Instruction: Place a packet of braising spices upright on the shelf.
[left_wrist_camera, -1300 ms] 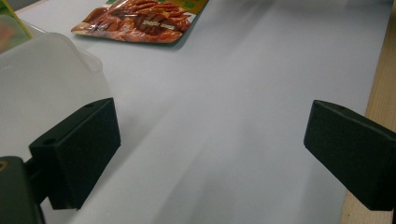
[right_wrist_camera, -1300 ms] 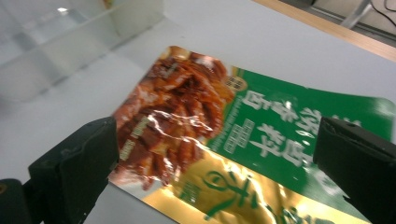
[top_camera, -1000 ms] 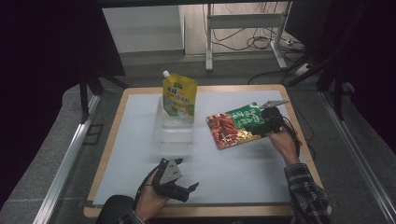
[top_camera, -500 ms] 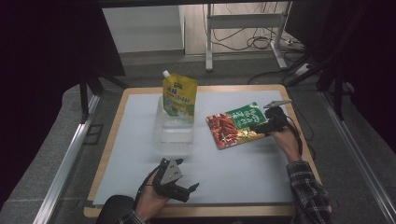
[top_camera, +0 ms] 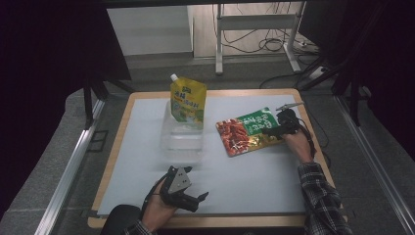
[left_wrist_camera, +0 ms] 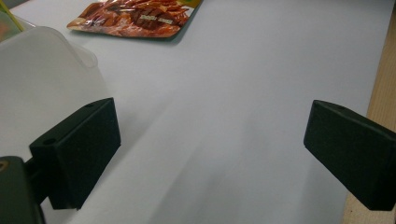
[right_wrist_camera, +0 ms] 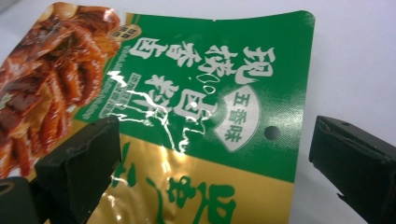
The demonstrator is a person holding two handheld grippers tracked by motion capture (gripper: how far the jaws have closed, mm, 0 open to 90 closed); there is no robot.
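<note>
A flat snack packet (top_camera: 244, 132), red, green and gold, lies right of the table's middle. My right gripper (top_camera: 275, 129) stands open over its right end. In the right gripper view the packet (right_wrist_camera: 205, 93) spreads between and beyond the wide-apart jaws of the right gripper (right_wrist_camera: 215, 163). A yellow spout pouch (top_camera: 188, 99) stands upright at the far side of a clear plastic container (top_camera: 182, 139). My left gripper (top_camera: 195, 199) is open near the front edge, holding nothing. In the left gripper view the left gripper (left_wrist_camera: 210, 154) points across bare mat, the container (left_wrist_camera: 42, 70) at its left and the packet (left_wrist_camera: 135, 16) far ahead.
A white mat (top_camera: 244, 181) covers the wooden table (top_camera: 113, 142). The table's wooden edge (left_wrist_camera: 380, 88) runs close by the left gripper's right jaw. Metal rails, stand legs and cables lie beyond the table.
The right hand has shifted only slightly at the packet's right end. The left gripper, pouch and container have stayed where they were.
</note>
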